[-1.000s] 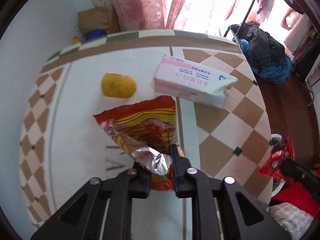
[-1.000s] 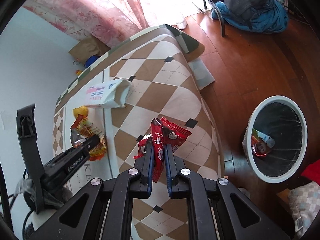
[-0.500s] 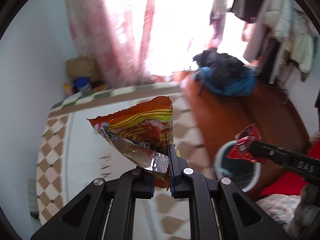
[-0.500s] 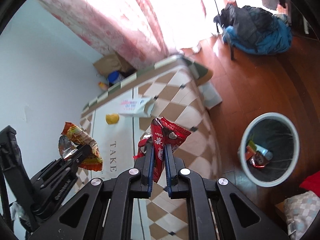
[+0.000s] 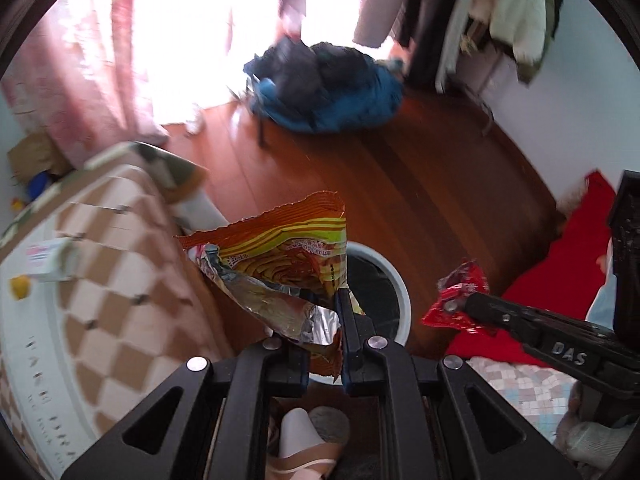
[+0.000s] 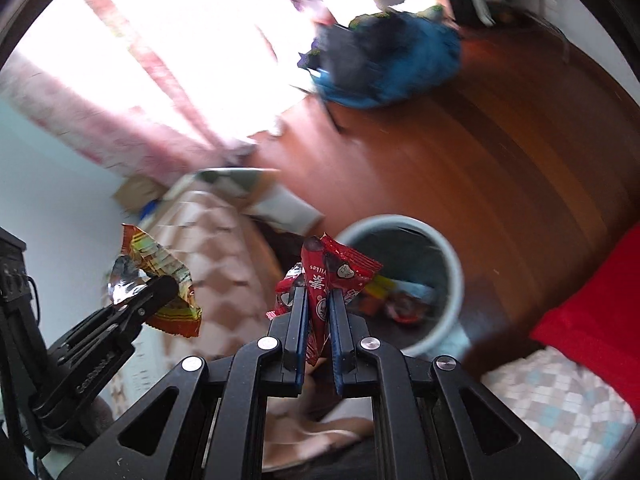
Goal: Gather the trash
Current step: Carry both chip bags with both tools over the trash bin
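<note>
Blue-and-dark heap of clothes (image 5: 326,92) on the wooden floor (image 5: 432,184), pink curtain (image 5: 100,76), checkered bedspread (image 5: 120,280), red cloth (image 5: 560,264).

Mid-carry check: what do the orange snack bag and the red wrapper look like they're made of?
Orange snack bag: likely thin plastic film with a metallised lining; the torn flap shows crinkled, shiny silver inside and glossy print outside.
Red wrapper: seemingly thin glossy printed plastic film with a crimped edge; its inside is not visible.

Orange snack bag (image 5: 296,256): crinkled glossy foil, silvery inside. Floor (image 5: 420,184): polished wood. Bin (image 6: 452,276): smooth plastic.
</note>
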`<state>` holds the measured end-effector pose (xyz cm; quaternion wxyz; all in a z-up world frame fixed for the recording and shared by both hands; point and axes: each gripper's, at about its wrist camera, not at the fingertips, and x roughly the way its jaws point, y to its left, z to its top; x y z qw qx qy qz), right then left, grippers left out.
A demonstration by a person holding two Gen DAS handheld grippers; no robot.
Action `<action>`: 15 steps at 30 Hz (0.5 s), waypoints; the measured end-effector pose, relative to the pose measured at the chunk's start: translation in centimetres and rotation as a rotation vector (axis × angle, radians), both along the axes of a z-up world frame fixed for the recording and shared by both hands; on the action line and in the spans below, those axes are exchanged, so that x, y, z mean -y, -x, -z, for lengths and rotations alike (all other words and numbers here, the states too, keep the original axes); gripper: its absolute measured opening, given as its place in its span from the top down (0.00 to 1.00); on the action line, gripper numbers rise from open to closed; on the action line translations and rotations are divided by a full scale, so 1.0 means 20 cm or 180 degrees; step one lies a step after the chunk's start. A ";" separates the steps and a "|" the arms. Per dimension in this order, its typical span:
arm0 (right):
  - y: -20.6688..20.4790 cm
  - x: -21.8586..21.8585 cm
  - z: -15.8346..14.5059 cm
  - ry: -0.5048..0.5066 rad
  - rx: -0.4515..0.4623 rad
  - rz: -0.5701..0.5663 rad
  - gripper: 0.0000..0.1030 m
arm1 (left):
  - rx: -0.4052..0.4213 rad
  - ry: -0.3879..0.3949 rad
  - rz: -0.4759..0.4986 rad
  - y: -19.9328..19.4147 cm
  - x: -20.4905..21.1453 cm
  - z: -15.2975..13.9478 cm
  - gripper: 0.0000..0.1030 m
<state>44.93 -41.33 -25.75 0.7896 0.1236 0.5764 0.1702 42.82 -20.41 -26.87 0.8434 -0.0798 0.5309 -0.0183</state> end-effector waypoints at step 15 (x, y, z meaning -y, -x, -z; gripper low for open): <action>-0.33 0.14 0.83 0.0119 -0.0750 0.0079 0.90 | -0.0674 -0.0120 0.0097 -0.27 0.16 0.58 0.86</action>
